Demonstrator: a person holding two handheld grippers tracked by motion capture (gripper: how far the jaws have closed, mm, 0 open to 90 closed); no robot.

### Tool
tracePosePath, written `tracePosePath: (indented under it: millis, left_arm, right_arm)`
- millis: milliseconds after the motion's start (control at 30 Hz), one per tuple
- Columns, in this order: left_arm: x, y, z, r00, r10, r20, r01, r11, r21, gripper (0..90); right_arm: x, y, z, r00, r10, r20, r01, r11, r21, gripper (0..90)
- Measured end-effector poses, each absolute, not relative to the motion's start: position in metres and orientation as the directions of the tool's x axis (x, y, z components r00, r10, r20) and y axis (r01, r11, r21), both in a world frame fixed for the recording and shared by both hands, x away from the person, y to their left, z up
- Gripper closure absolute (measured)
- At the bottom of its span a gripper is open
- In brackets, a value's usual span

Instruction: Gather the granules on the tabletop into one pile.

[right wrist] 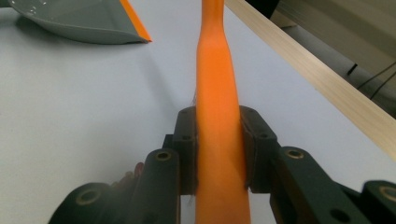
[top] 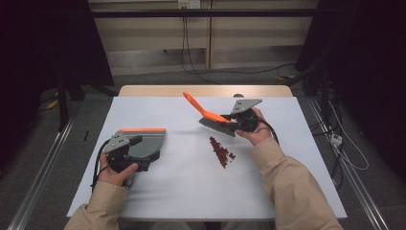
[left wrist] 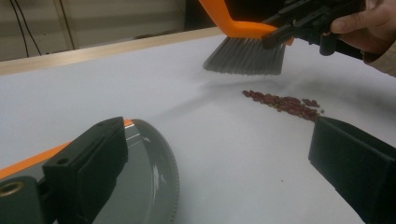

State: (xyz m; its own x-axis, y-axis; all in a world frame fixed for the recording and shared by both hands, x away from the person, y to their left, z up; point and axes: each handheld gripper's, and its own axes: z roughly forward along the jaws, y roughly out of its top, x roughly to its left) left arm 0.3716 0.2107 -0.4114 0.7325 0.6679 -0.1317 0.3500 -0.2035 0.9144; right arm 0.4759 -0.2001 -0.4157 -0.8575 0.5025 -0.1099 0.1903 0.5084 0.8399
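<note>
Right jaws: clamped on the orange back of the hand brush [right wrist: 215,116], one pad on each flank, as seen in the right gripper view; grip taken low on the brush, probably for control of the bristle edge.
Right gripper [top: 242,120]: held above the table, just behind the debris line; brush handle points up and away toward the far left.
Brush bristles [left wrist: 245,56]: grey, lifted clear of the surface, hanging just beyond the far end of the debris; placed for a stroke toward the pan, by judgement.
Left jaws: spread wide in the left gripper view, one lying over the dustpan [left wrist: 140,186], the other well off to the side; whether anything is pinched cannot be told.
Left gripper [top: 125,154]: at the handle end of the pan, hand wrapped under it.
Dustpan position: on the near-left of the table [top: 191,191], orange lip [top: 142,130] along its far edge.
Debris [top: 220,151]: small dark-red bits in a narrow slanted line, mid-table, between pan and brush, nearer the brush; well apart from the pan.
Step in hand (judgement): sweep not yet begun; nothing in the pan.
Risk (judgement): gap to the pan is wide; bits may scatter unless the pan is brought close.
</note>
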Motion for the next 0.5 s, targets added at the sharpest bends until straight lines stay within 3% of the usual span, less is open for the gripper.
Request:
tracePosePath:
  millis: [367, 500]
  left_arm:
    - [0.372, 0.212, -0.413, 0.727, 0.674, -0.130, 0.352, -0.203, 0.914, 4.5]
    - [0.371, 0.211, -0.412, 0.730, 0.671, -0.129, 0.350, -0.205, 0.914, 4.5]
  right_arm:
    - [0.483, -0.192, -0.424, -0.881, 0.471, -0.043, 0.251, 0.543, 0.802, 71.0]
    - [0.483, -0.188, -0.420, -0.856, 0.517, -0.018, 0.312, 0.543, 0.779, 70.5]
